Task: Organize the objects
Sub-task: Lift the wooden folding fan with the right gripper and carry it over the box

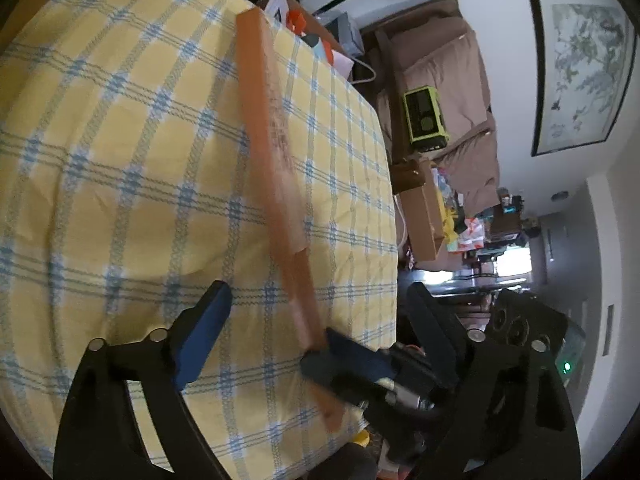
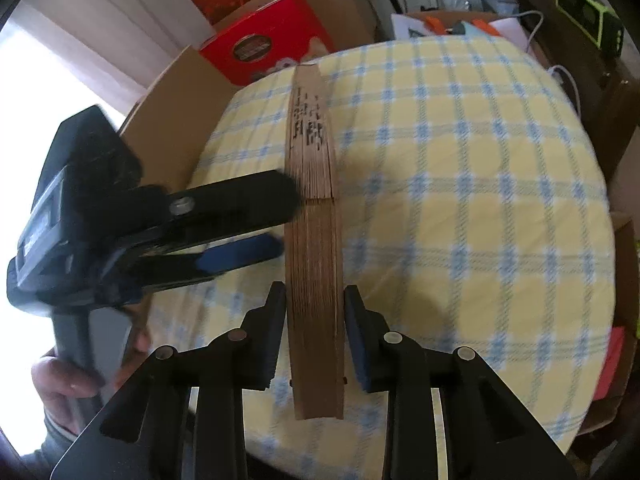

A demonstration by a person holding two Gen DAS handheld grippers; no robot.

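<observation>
A closed brown folding fan point(image 2: 314, 240) lies along a yellow and blue checked tablecloth point(image 2: 460, 200). My right gripper point(image 2: 314, 300) is shut on the fan's handle end, one finger on each side. In the left wrist view the fan point(image 1: 276, 168) runs up the cloth point(image 1: 120, 140), blurred. My left gripper point(image 1: 316, 300) is open and holds nothing. It also shows in the right wrist view point(image 2: 280, 220), just left of the fan's middle, with its tips near or against the fan's side.
A red gift box point(image 2: 272, 40) and a cardboard box point(image 2: 172, 120) stand beyond the table's far left edge. A green radio point(image 1: 424, 118) sits on a brown sofa point(image 1: 452, 92). Clutter lies past the table's far edge.
</observation>
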